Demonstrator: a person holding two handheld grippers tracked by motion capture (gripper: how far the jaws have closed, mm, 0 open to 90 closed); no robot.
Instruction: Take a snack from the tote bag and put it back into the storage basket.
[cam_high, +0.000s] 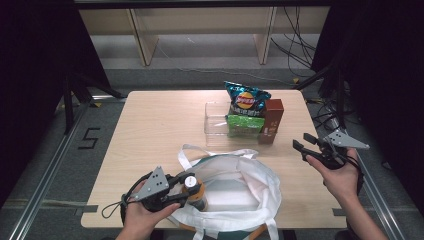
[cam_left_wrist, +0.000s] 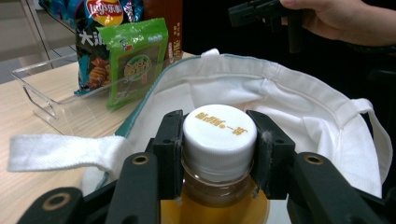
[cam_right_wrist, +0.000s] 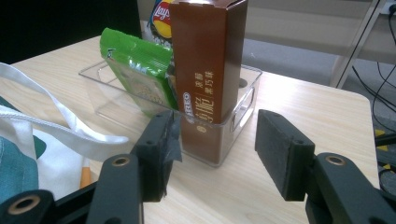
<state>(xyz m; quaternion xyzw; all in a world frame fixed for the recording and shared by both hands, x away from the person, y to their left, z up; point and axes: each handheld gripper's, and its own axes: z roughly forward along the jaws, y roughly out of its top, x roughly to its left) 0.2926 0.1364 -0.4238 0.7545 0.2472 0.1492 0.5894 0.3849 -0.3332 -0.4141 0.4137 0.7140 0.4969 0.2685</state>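
The left gripper (cam_left_wrist: 219, 158) is clamped on the neck of a bottle (cam_left_wrist: 219, 135), holding it upright over the mouth of the white bag (cam_high: 250, 185) near the table's near edge, probably for lowering in. The right gripper (cam_right_wrist: 215, 154) waits with jaws spread, facing the brown box (cam_right_wrist: 208, 60) in the clear bin (cam_right_wrist: 245, 100).

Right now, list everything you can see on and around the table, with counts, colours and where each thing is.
bottle: one, amber with white cap, held over the bag's opening
bag: one, white cloth, near edge of the table
bin: one, clear, far middle of the table
chips: one, blue, in the bin
green packet: one, in the bin
box: one, brown, upright in the bin
table: one, light wood
left tongs: black, shut on the bottle's cap
right tongs: black, open, facing the box
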